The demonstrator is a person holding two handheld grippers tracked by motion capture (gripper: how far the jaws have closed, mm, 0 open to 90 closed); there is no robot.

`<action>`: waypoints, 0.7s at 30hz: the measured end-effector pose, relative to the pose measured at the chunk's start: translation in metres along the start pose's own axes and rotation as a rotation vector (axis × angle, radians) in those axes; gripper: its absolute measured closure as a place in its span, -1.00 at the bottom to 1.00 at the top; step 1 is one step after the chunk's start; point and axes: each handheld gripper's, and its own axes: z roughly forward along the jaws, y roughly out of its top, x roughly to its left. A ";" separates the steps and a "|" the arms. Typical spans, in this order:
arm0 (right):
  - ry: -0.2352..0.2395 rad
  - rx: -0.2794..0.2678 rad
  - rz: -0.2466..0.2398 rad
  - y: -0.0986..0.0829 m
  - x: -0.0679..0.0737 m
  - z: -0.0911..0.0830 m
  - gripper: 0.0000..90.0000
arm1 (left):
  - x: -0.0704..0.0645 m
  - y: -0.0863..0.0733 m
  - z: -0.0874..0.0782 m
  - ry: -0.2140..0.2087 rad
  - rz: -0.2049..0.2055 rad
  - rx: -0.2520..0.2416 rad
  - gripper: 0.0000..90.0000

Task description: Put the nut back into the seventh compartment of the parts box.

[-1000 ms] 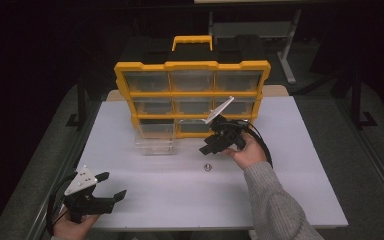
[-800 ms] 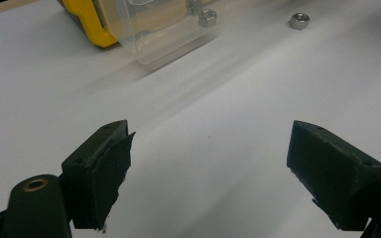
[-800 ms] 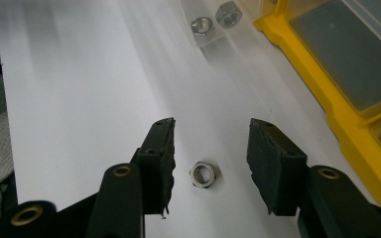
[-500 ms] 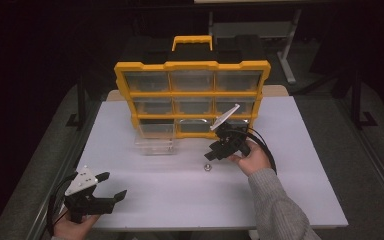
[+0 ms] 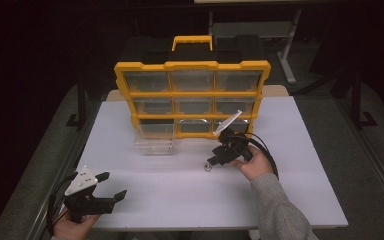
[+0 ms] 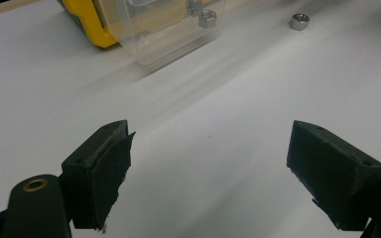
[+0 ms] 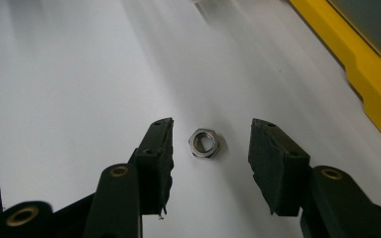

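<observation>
Nut [image 7: 204,143] lies flat on the white table [image 5: 290,150], bore facing up, no long axis to speak of: a squat hex, so the approach angle matters little beyond getting two opposite flats between the pads.

Right hand-held gripper [image 7: 208,148]: released, jaws spread, nothing held. In the right gripper view the nut sits between the two pads, slightly nearer the left-of-frame one, touching neither. In the high view this hand-held gripper [image 5: 211,161] is at centre frame, tips angled down to the nut [image 5: 207,167], which lies just in front of the organiser [image 5: 192,95].

Left hand-held gripper [image 5: 111,186]: released, jaws wide, empty, resting low at the lower left of the high view, well apart from the nut. From the left gripper view the nut [image 6: 299,21] is far off at the upper right of frame. Right hand is clearly the nearer one.

Judgement: the grasp is lined up; closing should need only a slight shift so both pads meet the flats together. Risk: the nut skates on the smooth top if one pad arrives first.

Surface: plain white, matt, bare around the nut. A clear drawer [image 5: 155,140] stands on the table, out of the yellow organiser, at centre left, holding more nuts [image 6: 207,18]. Room behind is dark; table legs and floor are dimly visible.
</observation>
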 end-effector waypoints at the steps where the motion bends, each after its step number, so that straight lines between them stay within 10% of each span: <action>1: 0.000 -0.001 -0.002 -0.001 0.000 0.000 0.13 | 0.000 0.000 0.000 0.000 0.000 0.001 -0.63; 21: 0.005 0.050 0.033 -0.013 0.004 0.017 0.12 | 0.000 0.000 0.001 0.000 -0.002 -0.003 -0.63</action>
